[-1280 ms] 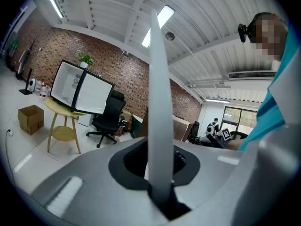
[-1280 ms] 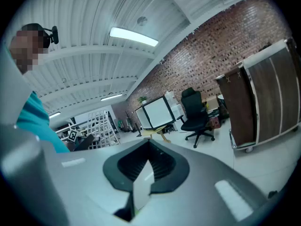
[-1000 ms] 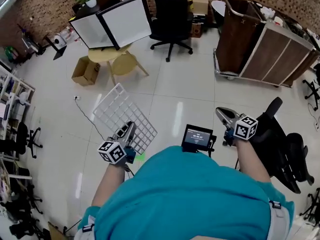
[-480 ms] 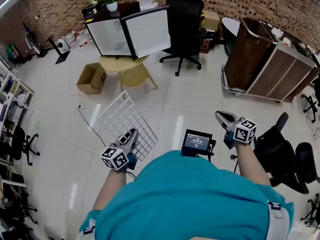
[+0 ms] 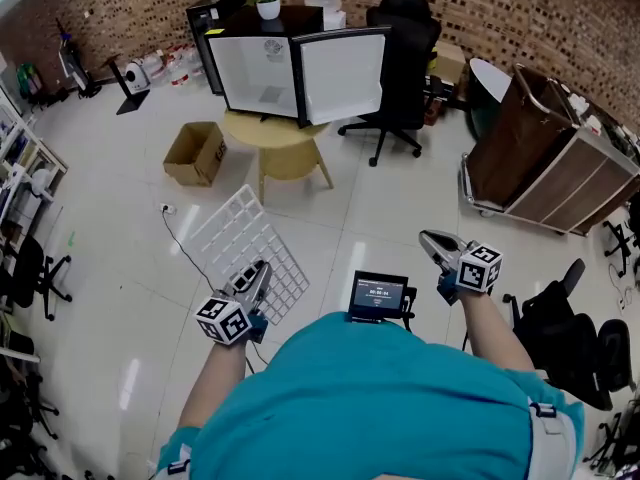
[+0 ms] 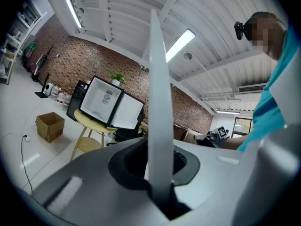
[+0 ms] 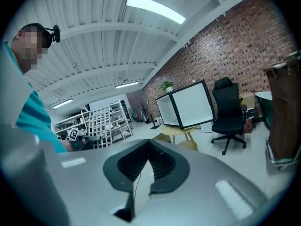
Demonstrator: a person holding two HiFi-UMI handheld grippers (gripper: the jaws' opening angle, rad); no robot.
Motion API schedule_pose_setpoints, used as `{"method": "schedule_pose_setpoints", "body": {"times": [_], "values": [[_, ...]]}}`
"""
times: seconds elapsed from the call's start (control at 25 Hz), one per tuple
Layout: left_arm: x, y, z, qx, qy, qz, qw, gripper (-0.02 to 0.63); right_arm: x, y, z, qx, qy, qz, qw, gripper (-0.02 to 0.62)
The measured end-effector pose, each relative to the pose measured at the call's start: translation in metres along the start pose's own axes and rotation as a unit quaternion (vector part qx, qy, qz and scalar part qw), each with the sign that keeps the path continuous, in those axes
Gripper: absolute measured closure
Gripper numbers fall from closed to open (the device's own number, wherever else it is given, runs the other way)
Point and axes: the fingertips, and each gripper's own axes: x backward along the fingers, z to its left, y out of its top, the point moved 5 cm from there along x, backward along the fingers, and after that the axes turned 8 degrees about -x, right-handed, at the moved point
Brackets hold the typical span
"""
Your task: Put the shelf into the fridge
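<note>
One table [image 5: 285, 136] under fridge [image 5: 262, 73], beyond shelf [image 5: 238, 240]; box [image 5: 195, 153] beside.

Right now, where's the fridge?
Head view, top centre: the fridge stands door open on the yellow table, left of the chair, beyond the shelf in the left gripper.

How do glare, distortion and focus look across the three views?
Head view: sharp, edges bowed by the wide lens, bright streaks of glare on the floor. Left gripper view: dark rounded corners; the shelf, edge-on in the left claw, is a soft white band. Right gripper view: same dark corners; the ceiling lamp is blown out, the brick wall curves.
</note>
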Motion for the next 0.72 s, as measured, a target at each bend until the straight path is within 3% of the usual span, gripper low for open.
{"method": "schedule_pose_setpoints", "body": {"times": [0.36, 0.56, 0.72], "values": [[-0.06, -0.028, 0.086, -0.015, 0.102, -0.006, 0.9947, 0.566, -0.153, 0.024, -0.132, -0.006, 0.11, 0.041, 0.993, 0.594], [-0.071, -0.033, 0.119, -0.026, 0.153, -0.029, 0.9874, 0.566, -0.225, 0.039, -0.162, 0.019, 0.176, 0.053, 0.983, 0.594], [-0.084, -0.036, 0.142, -0.034, 0.168, -0.035, 0.9845, 0.566, -0.261, 0.049, -0.18, 0.034, 0.193, 0.058, 0.979, 0.594]]}}
